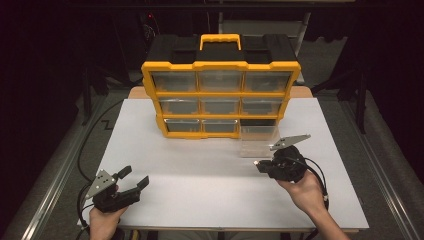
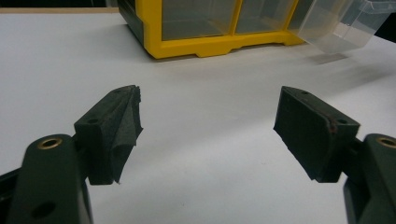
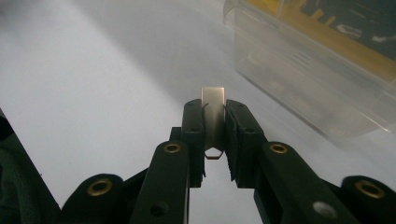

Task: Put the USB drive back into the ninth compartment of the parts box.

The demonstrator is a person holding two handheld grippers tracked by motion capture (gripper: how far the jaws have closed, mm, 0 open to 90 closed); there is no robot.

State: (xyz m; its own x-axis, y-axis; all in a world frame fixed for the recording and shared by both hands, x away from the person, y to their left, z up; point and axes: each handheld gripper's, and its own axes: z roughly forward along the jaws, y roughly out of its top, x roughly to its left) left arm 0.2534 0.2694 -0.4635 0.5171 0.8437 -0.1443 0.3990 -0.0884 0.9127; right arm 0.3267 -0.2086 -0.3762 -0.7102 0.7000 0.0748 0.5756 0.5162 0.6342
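Pale metal shows between the jaws of the right gripper (image 3: 214, 122): a small flat clip (image 3: 213, 105), or what looks like one, since the right gripper view is soft; the jaws are clamped on it, its square end standing up past the pads and a pointed end hanging below; in the high view this right gripper hangs just in front of the clear drawer (image 1: 258, 140), which has been drawn out of the bottom-right bay of the yellow organiser (image 1: 220, 65) and sits on the white table (image 1: 200, 170) against the organiser's front. The step in hand, as I judge it, is carrying the clip to that drawer; the next move calls for lifting it over the near wall and parting the jaws only once it is above the open tray, since the wall is low and transparent and easy to clip.

The left gripper (image 1: 135, 177) rests well in front of the organiser, towards its left corner, jaws wide apart and holding nothing. The organiser's other drawers are shut; through their clear fronts I cannot tell what they hold; the pulled-out drawer looks empty.
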